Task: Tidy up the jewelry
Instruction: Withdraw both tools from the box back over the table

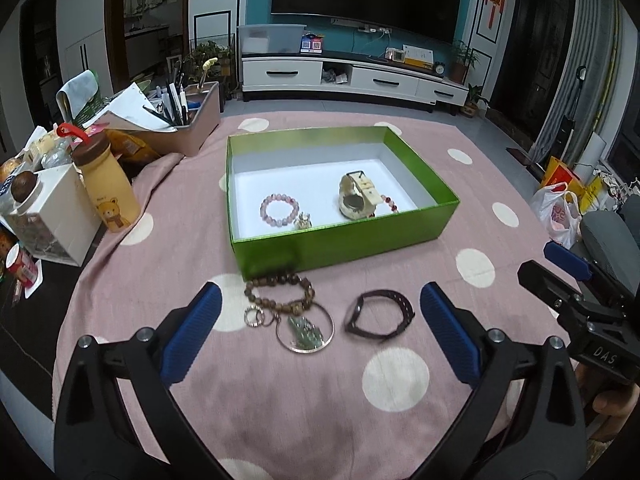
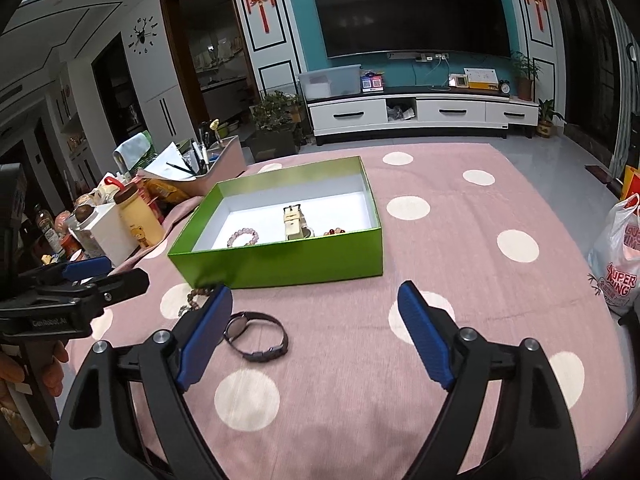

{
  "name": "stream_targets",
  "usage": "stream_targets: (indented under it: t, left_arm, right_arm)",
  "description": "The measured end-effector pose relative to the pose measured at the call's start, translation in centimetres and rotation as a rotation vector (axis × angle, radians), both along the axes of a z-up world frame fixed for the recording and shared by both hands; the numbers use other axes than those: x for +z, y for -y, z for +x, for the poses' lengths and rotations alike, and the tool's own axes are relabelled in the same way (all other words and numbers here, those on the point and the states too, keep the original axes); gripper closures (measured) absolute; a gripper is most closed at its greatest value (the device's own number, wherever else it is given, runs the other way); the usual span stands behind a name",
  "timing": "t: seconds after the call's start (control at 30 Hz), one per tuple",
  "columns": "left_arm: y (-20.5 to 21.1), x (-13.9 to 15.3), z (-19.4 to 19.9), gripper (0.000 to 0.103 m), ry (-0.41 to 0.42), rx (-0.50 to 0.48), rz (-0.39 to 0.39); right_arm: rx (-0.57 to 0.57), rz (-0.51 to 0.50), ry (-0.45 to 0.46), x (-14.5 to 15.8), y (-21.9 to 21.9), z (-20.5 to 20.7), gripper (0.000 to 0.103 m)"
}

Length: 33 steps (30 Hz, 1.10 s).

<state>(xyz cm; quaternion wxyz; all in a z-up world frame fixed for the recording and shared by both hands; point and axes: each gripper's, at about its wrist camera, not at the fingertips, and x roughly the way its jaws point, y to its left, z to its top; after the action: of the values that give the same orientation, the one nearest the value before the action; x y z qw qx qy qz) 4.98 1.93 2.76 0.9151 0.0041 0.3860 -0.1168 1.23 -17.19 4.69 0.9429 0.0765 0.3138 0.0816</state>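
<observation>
A green box (image 1: 344, 240) (image 2: 280, 268) sits on the pink dotted cloth. It holds a pink bead bracelet (image 1: 279, 208) (image 2: 242, 237), a cream watch (image 1: 357, 196) (image 2: 294, 222), a red bead bracelet (image 1: 390, 203) and a small charm (image 1: 304, 221). In front of it lie a brown bead bracelet (image 1: 280, 292) (image 2: 197, 296), a small ring (image 1: 253, 316), a silver hoop with a green pendant (image 1: 306, 330) and a black band (image 1: 378, 314) (image 2: 256, 336). My left gripper (image 1: 320, 312) is open above these. My right gripper (image 2: 316, 320) is open, right of the band.
A yellow bear bottle (image 1: 108, 196), a white container (image 1: 56, 216), a pen holder tray (image 1: 188, 120) and snacks crowd the left side. A plastic bag (image 2: 620, 264) stands off the right edge. The right gripper shows in the left wrist view (image 1: 580, 300).
</observation>
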Motion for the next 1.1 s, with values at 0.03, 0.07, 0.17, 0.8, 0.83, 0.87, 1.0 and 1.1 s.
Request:
stream_targets:
  t: [0.03, 0.07, 0.17, 0.8, 0.83, 0.87, 1.0, 1.1]
  left_arm:
    - [0.0, -0.1, -0.3, 0.002, 0.0, 0.0, 0.002]
    - [0.1, -0.2, -0.6, 0.002, -0.002, 0.001, 0.004]
    - [0.2, -0.3, -1.2, 0.002, -0.003, -0.001, 0.018]
    - [-0.3, -2.5, -3.1, 0.002, -0.039, 0.003, 0.028]
    - [-0.3, -2.5, -3.1, 0.002, -0.04, 0.003, 0.029]
    - [-0.3, -2.7, -3.2, 0.002, -0.042, 0.002, 0.032]
    - [-0.2, -3.3, -3.2, 0.002, -0.053, 0.005, 0.038]
    - [-0.4, -4.1, -3.1, 0.002, -0.072, 0.008, 0.036]
  right_arm:
    - [0.001, -0.002, 0.001, 0.0, 0.0, -0.2, 0.018]
    - [0.001, -0.003, 0.0, 0.0, -0.1, -0.5, 0.018]
    - [0.002, -0.005, 0.002, 0.0, -0.1, -1.0, 0.018]
    - [0.033, -0.033, -0.051, -1.7, -0.9, -2.6, 0.018]
    - [0.035, -0.034, -0.054, -1.8, -1.0, -2.7, 0.018]
    - [0.038, -0.035, -0.057, -1.9, -1.0, -2.7, 0.018]
    - [0.048, -0.041, -0.076, -2.6, -1.5, -2.6, 0.018]
    - [0.057, -0.039, -0.091, -3.3, -1.5, -2.5, 0.018]
